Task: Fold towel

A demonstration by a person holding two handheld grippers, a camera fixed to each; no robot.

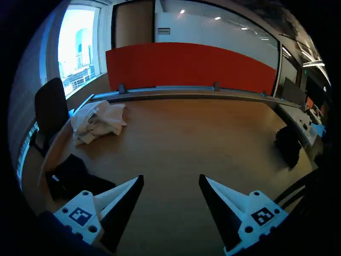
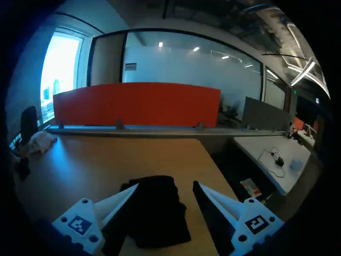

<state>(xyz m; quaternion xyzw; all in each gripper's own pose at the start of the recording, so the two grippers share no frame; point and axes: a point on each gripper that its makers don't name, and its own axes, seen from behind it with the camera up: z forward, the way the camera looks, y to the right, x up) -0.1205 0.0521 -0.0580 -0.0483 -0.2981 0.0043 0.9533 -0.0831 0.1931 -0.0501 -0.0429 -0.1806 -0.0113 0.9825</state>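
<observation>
Grasp not yet begun: left gripper (image 1: 170, 176) is hovering, fingers wide open and empty, above the light wooden table (image 1: 192, 136), right gripper (image 2: 166, 184) likewise above the crumpled black fabric towel (image 2: 158, 215), probably needing lowering to pinch an edge.

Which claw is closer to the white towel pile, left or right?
Left. The left claw has the white towel pile a short way ahead, to its left; from the right claw, the pile looks small and far off to the left.
</observation>
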